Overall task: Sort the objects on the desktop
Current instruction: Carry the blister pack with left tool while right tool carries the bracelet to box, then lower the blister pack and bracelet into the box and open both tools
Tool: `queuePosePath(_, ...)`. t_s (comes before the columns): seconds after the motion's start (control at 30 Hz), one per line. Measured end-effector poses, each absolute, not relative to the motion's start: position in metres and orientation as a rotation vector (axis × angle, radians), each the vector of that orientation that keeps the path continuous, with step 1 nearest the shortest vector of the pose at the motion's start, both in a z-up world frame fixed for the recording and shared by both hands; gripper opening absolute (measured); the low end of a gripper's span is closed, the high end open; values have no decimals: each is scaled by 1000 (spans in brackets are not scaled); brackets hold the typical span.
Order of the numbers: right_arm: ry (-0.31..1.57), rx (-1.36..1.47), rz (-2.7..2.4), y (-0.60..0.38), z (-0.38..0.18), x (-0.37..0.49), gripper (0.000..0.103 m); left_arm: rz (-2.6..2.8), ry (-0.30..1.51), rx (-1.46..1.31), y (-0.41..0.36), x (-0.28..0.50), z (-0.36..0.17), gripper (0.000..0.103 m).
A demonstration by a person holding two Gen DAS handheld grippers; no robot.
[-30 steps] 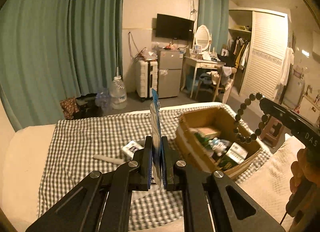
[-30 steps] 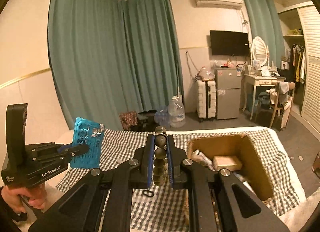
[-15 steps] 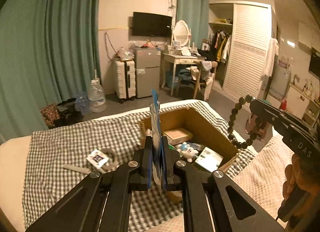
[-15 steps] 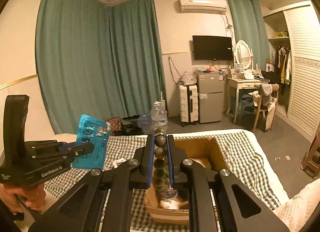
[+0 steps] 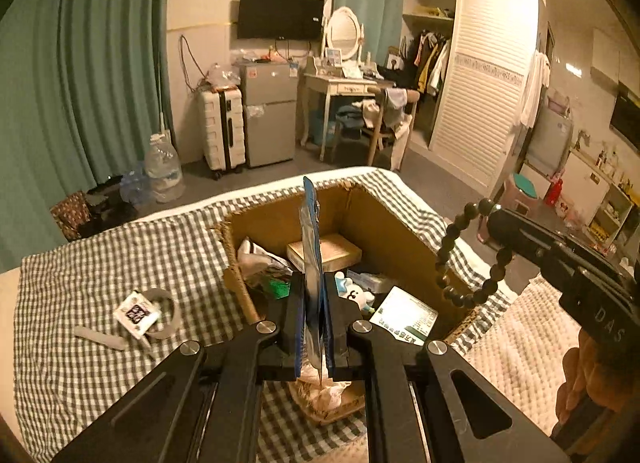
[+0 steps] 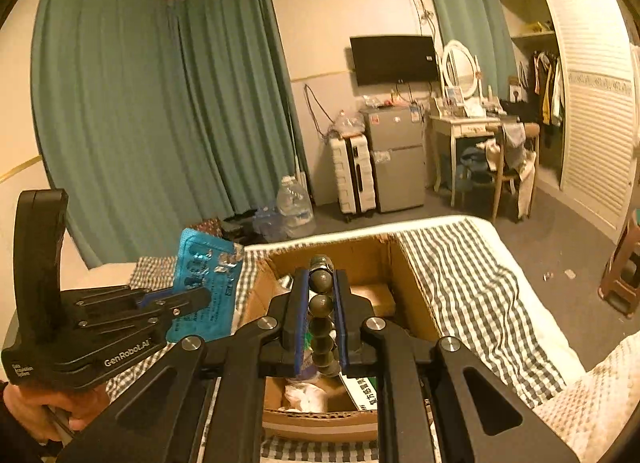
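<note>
My left gripper (image 5: 311,303) is shut on a blue blister pack of pills (image 5: 311,247), held edge-on above the open cardboard box (image 5: 280,219). The pack shows flat in the right wrist view (image 6: 208,287), left of the box (image 6: 360,255). My right gripper (image 6: 320,315) is shut on a dark bead bracelet (image 6: 321,319), which hangs over the box. The bracelet loop also shows in the left wrist view (image 5: 460,259), at the box's right wall. The box holds a tan small carton (image 5: 336,251), a white leaflet (image 5: 404,315) and other small items.
On the checked cloth (image 5: 100,263) left of the box lie a small white packet (image 5: 136,313), a grey ring-like strap (image 5: 168,311) and a grey stick (image 5: 100,341). Beyond the bed edge are a water jug (image 5: 162,171), suitcase and fridge.
Both grippers have moved toward and over the box with their loads; the box now sits directly under the blister pack and the bracelet.
</note>
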State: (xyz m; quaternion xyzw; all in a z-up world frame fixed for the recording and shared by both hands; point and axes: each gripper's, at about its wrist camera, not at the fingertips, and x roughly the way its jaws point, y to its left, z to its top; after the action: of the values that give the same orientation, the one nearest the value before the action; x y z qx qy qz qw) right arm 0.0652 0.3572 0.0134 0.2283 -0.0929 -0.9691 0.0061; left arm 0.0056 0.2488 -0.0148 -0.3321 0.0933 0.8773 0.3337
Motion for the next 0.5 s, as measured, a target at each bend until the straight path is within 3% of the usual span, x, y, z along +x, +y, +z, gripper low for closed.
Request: queuePosePath(0.5,-363,899,-3016,379,-38,17,11,2180,273,-984,292,-38,-78,9)
